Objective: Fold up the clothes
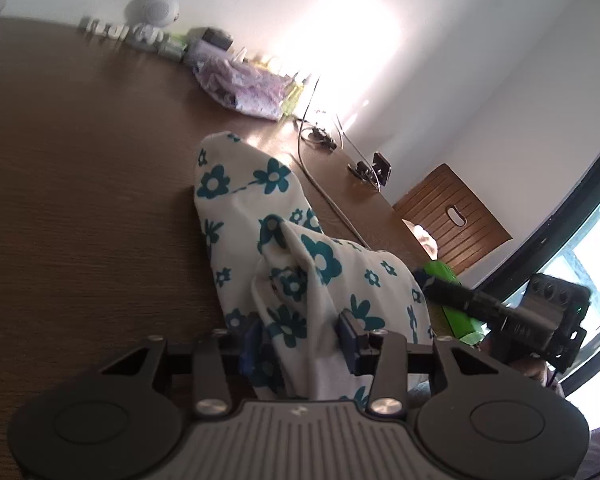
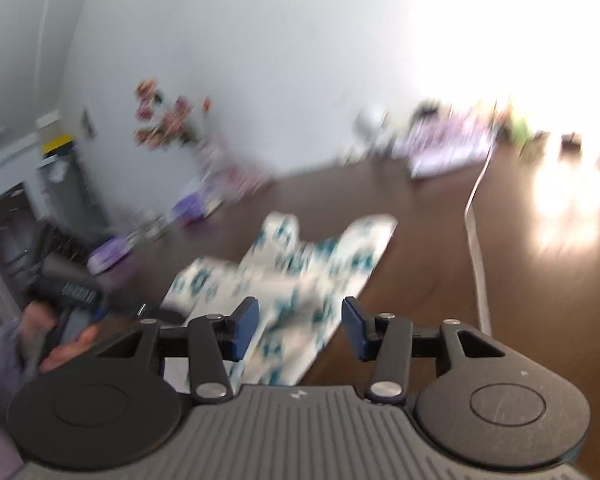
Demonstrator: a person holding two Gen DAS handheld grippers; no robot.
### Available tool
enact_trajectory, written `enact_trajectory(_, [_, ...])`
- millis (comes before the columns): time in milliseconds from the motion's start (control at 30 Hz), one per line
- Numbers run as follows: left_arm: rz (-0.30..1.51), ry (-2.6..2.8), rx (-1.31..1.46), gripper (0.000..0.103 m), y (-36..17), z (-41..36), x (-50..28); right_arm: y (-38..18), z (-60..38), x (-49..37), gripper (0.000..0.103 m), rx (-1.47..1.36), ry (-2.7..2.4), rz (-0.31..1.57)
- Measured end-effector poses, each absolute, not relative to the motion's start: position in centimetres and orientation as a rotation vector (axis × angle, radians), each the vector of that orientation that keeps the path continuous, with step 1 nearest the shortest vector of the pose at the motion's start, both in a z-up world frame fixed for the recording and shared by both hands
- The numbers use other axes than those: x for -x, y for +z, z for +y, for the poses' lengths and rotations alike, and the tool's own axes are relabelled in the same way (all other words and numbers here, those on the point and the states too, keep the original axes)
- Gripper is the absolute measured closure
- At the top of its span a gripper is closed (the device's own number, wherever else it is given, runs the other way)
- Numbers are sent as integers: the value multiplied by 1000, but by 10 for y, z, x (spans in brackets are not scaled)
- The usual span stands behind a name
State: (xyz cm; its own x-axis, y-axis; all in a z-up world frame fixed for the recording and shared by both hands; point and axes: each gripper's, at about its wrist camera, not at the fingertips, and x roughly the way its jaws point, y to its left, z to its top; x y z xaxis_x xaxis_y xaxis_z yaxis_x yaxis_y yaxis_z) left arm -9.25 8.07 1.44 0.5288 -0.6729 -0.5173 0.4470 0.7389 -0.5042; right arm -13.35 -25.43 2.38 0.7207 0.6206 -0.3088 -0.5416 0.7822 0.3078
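Note:
A white garment with teal flowers [image 1: 260, 216] lies on the brown wooden table [image 1: 80, 200]. In the left wrist view its near end is bunched and passes between the blue pads of my left gripper [image 1: 300, 336], which is shut on it. In the blurred right wrist view the same garment [image 2: 300, 264] lies spread ahead. My right gripper [image 2: 300, 328] hovers above its near part, jaws wide apart and empty. The right gripper also shows in the left wrist view [image 1: 540, 312] at the right edge.
A purple-patterned bag [image 1: 248, 88], small boxes and a white round device [image 1: 152, 8] line the table's far edge. Cables [image 1: 320, 184] and a phone stand [image 1: 380, 168] lie on the right. A wooden chair [image 1: 452, 212] stands beyond. A flower vase [image 2: 172, 128] stands far left.

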Motion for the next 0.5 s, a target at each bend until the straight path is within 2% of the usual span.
enact_trajectory(33, [716,-677,289,51,19,80,97,27,-243,136,55,-156,629,377])
enact_trajectory(133, [573,-648,196,48,39,75,111,28,-204,141,54,-39,612,333])
enact_trajectory(267, [410,-524,24,48,62,39,122,19,-170,138,52,55,570,352])
enact_trajectory(333, [416,-505,-58,48,58,17,118,16,-168,138,53,47,565,366])
enact_trajectory(500, [597,-505,-34,49,27,5,97,7,-168,138,53,55,580,396])
